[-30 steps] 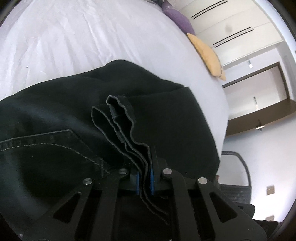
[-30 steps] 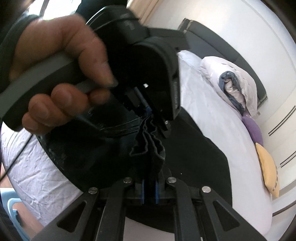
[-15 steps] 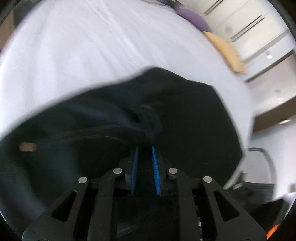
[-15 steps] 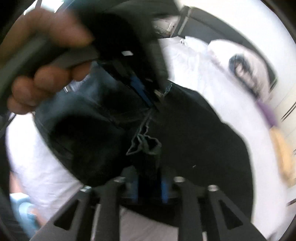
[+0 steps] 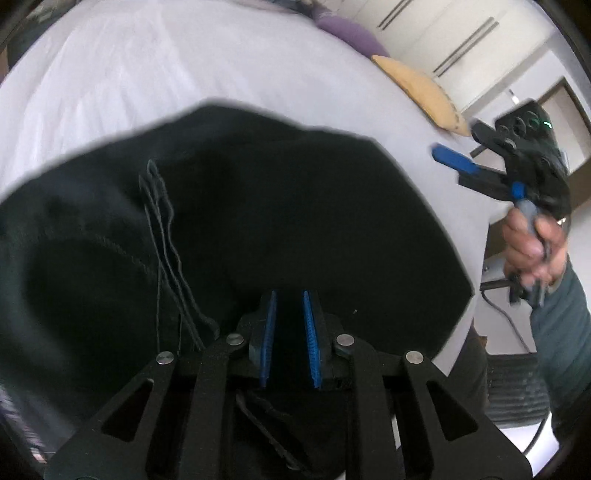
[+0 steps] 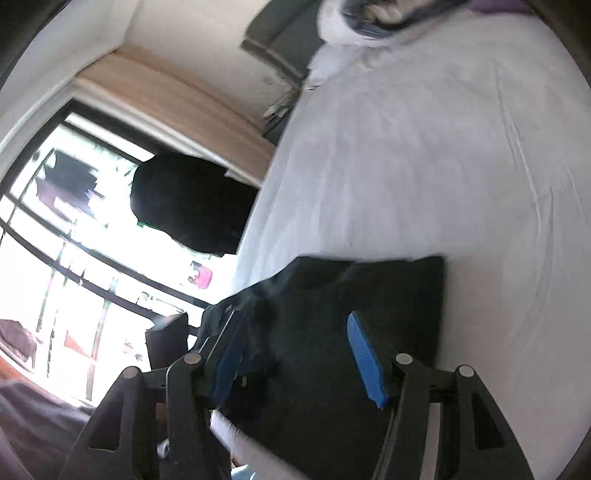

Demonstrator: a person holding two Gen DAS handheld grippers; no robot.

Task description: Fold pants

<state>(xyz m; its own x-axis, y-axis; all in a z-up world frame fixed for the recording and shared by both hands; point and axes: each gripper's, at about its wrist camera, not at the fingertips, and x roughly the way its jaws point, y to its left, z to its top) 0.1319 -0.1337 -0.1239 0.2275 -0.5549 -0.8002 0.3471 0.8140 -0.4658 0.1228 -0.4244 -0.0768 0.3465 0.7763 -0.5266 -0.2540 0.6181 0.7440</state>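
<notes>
The black pants point(image 5: 258, 229) lie folded in a compact stack on the white bed point(image 5: 147, 74); hem edges show at the left of the stack. My left gripper point(image 5: 290, 299) hovers just over the near edge of the pants, its blue pads slightly apart and holding nothing. My right gripper point(image 6: 295, 332) is wide open above the pants point(image 6: 351, 295), empty. It also shows in the left wrist view point(image 5: 517, 173), lifted off to the right in a hand.
A purple pillow point(image 5: 347, 33) and an orange pillow point(image 5: 421, 92) lie at the far side of the bed. A rolled duvet point(image 6: 369, 18) sits by the headboard. A bright window point(image 6: 55, 277) is to the left.
Both grippers have let go of the pants' hem edges and opened. The right gripper has swung up and away to the right; the pants now rest folded on the bed.
</notes>
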